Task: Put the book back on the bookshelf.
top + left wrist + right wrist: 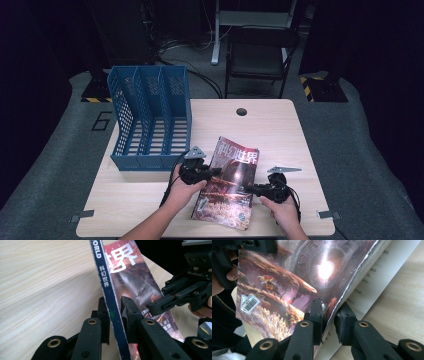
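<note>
Your left tongs point(115, 315) are clamped on the magazine point(229, 182) spine & right tongs point(331, 315) pinch its opposite page edge, mag tilted over the table point(280, 135) front, near the blue file rack point(150, 117).

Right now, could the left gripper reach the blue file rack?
Probably yes: the blue file rack stands just beyond the left gripper, with bare table between. But its jaws are clamped on the magazine.
</note>
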A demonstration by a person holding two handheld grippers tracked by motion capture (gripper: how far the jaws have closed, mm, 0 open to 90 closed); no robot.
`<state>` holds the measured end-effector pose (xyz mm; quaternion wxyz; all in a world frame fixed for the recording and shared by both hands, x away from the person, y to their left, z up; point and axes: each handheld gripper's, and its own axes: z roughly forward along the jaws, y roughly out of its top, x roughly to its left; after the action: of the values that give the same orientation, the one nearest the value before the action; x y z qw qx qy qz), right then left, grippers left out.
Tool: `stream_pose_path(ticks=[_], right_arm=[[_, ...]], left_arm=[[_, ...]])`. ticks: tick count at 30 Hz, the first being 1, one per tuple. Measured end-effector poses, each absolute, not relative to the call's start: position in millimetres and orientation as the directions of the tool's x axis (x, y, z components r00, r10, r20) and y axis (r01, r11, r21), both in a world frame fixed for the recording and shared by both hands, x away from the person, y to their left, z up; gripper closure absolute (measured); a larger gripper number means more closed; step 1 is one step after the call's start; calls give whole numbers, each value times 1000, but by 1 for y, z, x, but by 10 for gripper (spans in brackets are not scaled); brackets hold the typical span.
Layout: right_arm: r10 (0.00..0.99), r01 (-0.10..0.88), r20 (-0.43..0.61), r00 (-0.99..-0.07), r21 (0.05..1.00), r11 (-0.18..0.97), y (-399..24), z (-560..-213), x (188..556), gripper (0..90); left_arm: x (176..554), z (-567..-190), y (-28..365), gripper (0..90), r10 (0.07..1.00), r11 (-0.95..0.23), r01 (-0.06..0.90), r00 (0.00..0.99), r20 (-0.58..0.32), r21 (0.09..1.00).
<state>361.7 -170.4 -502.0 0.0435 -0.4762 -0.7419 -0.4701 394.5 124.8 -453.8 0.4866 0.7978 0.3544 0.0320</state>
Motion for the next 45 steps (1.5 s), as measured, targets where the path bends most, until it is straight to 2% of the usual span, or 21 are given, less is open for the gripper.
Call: stream_pose_path(ticks=[13,17,22,28,45], right_arm=[[714,643,399,-575,760,93,-164,-478,349,823],[731,603,369,-575,795,73,-165,-470,347,843],[746,566,334,-576,822,68,-166,-460,345,856],[764,519,263,-589,848,108,-163,-445,342,857],[778,483,237,-582,870,96,-151,-425,351,852]], left_arm=[[393,-437,136,786,589,-266,514,757,-284,816],[390,-429,135,784,586,-303,478,776,-234,825],[388,-421,135,786,571,-317,457,792,-218,831],[387,-416,136,798,576,-311,448,790,-209,838],[383,-406,141,827,611,-285,367,781,-127,886]])
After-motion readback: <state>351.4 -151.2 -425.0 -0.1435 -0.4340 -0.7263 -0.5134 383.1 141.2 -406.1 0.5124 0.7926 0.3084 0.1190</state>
